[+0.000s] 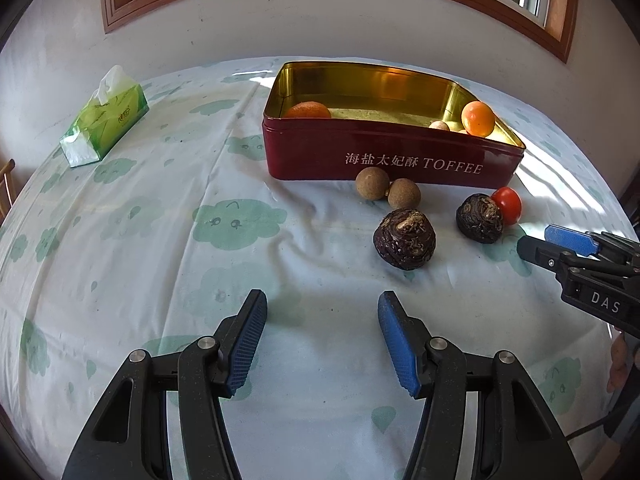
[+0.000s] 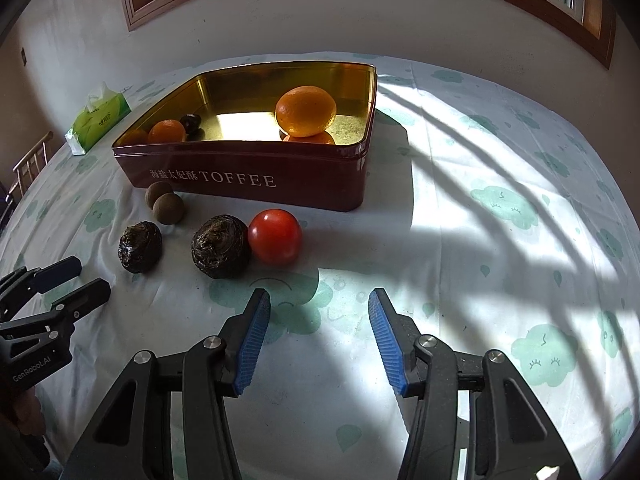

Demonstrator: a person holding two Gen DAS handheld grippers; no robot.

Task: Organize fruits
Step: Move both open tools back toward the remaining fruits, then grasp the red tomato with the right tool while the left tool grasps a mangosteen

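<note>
A red toffee tin (image 1: 392, 160) (image 2: 248, 176) with a gold inside holds two oranges (image 2: 306, 111) (image 2: 167, 131) and a dark fruit (image 2: 190, 122). On the cloth in front of it lie two round brown fruits (image 1: 372, 183) (image 2: 169, 208), two dark water chestnuts (image 1: 405, 238) (image 2: 220, 246) (image 2: 140, 246) and a red tomato (image 1: 507, 205) (image 2: 275, 237). My left gripper (image 1: 322, 304) stands open just short of the nearer chestnut, nothing between its fingers. My right gripper (image 2: 319, 300) is open and empty, below and right of the tomato; it also shows at the right edge (image 1: 560, 242) of the left wrist view.
A green tissue pack (image 1: 105, 117) (image 2: 100, 118) lies at the far left of the table. The white cloth with green cloud prints covers the table (image 2: 500, 208). A wall with a wood-framed window stands behind. A wooden chair back (image 2: 30, 164) shows at the left edge.
</note>
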